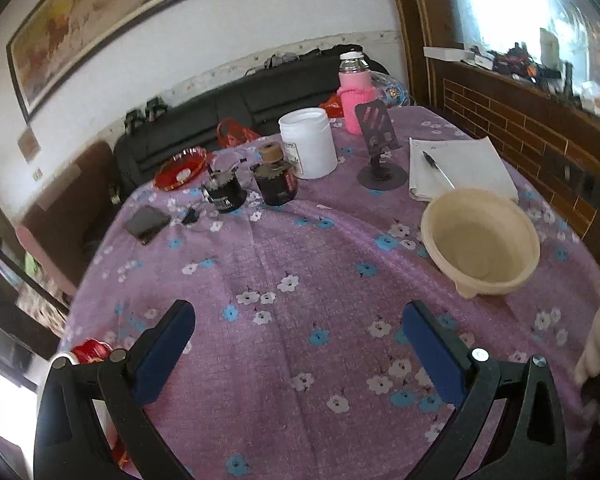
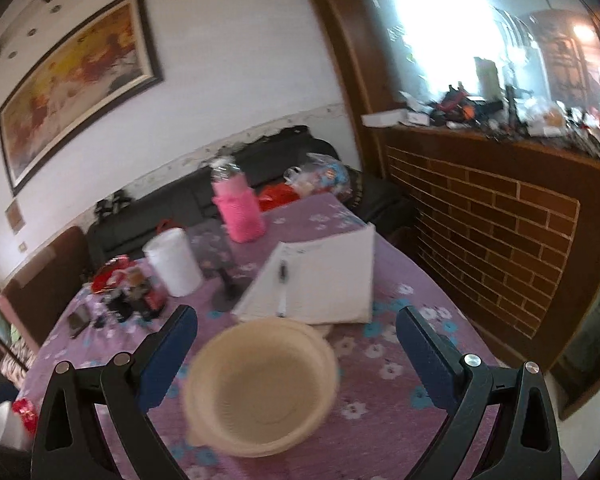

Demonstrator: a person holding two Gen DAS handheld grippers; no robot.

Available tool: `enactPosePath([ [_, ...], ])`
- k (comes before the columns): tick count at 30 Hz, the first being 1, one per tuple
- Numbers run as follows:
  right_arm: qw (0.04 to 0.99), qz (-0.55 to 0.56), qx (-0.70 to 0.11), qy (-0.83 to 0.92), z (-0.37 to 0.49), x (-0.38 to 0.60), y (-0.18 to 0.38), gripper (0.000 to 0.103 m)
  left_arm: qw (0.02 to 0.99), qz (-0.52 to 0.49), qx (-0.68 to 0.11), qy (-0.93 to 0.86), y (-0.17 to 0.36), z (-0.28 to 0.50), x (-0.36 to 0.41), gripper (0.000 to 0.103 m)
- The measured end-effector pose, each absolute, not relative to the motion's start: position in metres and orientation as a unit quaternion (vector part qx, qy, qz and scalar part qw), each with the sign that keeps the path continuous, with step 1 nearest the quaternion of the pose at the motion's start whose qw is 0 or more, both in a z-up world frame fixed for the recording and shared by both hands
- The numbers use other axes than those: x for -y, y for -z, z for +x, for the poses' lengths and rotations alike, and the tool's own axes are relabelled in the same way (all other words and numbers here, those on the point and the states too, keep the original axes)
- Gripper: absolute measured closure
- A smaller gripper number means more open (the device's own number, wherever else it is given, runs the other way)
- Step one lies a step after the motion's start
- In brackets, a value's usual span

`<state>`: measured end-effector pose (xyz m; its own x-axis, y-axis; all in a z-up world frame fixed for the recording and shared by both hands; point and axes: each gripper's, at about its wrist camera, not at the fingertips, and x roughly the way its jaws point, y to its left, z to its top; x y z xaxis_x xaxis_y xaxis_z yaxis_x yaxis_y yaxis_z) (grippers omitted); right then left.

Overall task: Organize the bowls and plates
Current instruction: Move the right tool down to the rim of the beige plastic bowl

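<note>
A cream bowl (image 1: 480, 240) sits upright on the purple flowered tablecloth (image 1: 284, 320), to the right in the left wrist view. In the right wrist view the same bowl (image 2: 260, 388) lies low in the middle, between and just beyond the fingers. My left gripper (image 1: 298, 320) is open and empty above bare cloth, left of the bowl. My right gripper (image 2: 296, 324) is open and empty, its blue pads either side of the bowl without touching it. No plates show.
A notebook with a pen (image 2: 316, 280) lies behind the bowl. A white jar (image 1: 308, 142), pink-sleeved bottle (image 1: 356, 92), phone stand (image 1: 380, 148), two dark jars (image 1: 274, 180), red dish (image 1: 180, 168) and a phone (image 1: 146, 222) stand at the back. A brick-patterned wall (image 2: 492, 240) is to the right.
</note>
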<state>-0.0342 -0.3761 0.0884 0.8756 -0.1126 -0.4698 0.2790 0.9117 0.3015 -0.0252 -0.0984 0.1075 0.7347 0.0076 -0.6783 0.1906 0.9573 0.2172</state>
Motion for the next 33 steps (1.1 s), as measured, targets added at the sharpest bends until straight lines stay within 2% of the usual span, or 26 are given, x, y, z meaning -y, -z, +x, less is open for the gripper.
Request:
enactPosePath([
  [2, 0.944, 0.189, -0.251, 0.104, -0.025, 0.387, -0.076, 0.004, 0.923, 0.112, -0.365, 0.055, -0.109, -0.018, 0.094, 0.0],
  [4, 0.936, 0.197, -0.274, 0.096, -0.02, 0.393, -0.068, 0.019, 0.926, 0.106, -0.358, 0.055, -0.107, -0.015, 0.094, 0.0],
  [8, 0.92, 0.228, -0.31, 0.07, -0.01, 0.399, -0.051, 0.032, 0.925, 0.094, -0.362, 0.067, -0.1, -0.012, 0.098, 0.0],
  [14, 0.913, 0.231, -0.332, 0.06, -0.004, 0.393, -0.039, 0.033, 0.922, 0.103, -0.365, 0.075, -0.095, -0.007, 0.11, 0.0],
  [20, 0.909, 0.241, -0.335, 0.062, -0.006, 0.394, -0.037, 0.033, 0.901, 0.045, -0.412, 0.126, -0.093, 0.044, 0.133, 0.002],
  [21, 0.908, 0.243, -0.335, 0.064, -0.007, 0.395, -0.036, 0.033, 0.896, 0.038, -0.421, 0.138, -0.09, 0.056, 0.139, 0.005],
  [22, 0.908, 0.244, -0.336, 0.064, -0.007, 0.395, -0.036, 0.033, 0.891, 0.037, -0.43, 0.145, -0.087, 0.065, 0.145, 0.022],
  [23, 0.907, 0.245, -0.337, 0.063, -0.007, 0.396, -0.036, 0.033, 0.886, 0.041, -0.439, 0.146, -0.083, 0.071, 0.15, 0.047],
  [24, 0.907, 0.246, -0.338, 0.059, -0.008, 0.396, -0.036, 0.033, 0.879, 0.04, -0.451, 0.148, -0.079, 0.079, 0.154, 0.057],
  [25, 0.906, 0.245, -0.339, 0.058, -0.007, 0.395, -0.036, 0.033, 0.871, 0.029, -0.464, 0.157, -0.074, 0.087, 0.157, 0.062],
  [30, 0.905, 0.236, -0.348, 0.059, -0.006, 0.392, -0.035, 0.033, 0.867, 0.021, -0.47, 0.162, -0.056, 0.103, 0.17, 0.061],
  [33, 0.903, 0.235, -0.354, 0.057, -0.005, 0.391, -0.033, 0.033, 0.862, 0.019, -0.477, 0.172, -0.045, 0.11, 0.178, 0.054],
])
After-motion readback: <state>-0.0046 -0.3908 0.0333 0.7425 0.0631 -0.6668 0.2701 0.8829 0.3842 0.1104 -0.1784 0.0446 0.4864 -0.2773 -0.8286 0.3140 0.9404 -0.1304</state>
